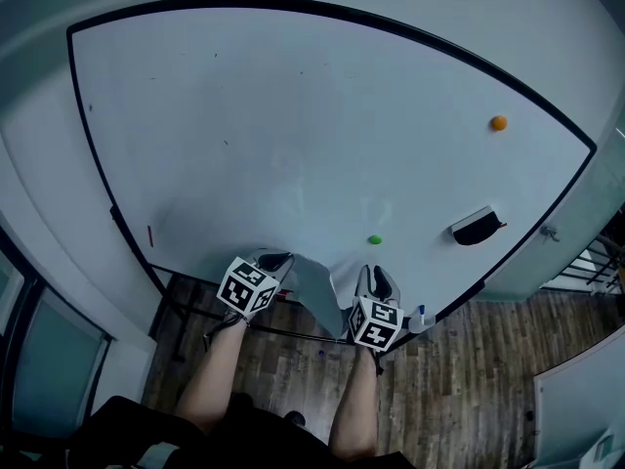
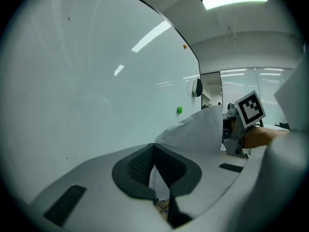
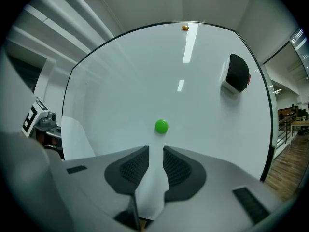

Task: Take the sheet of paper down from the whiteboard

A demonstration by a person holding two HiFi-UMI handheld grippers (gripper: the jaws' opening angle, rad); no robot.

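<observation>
Near glossy flat whiteboard (image 1: 293, 115), thin curled paper (image 1: 314, 286)

Sheet of paper (image 1: 314, 283): one, white, thin. It sits at the whiteboard's lower edge, bowed outward in a loose arch. One end is pinched in the left gripper (image 2: 154, 149). The other end stands between the parted jaws of the right gripper (image 3: 155, 151), apparently unpressed.

Whiteboard (image 1: 293, 135): large, white, glossy, dark-framed, mounted upright.
</observation>
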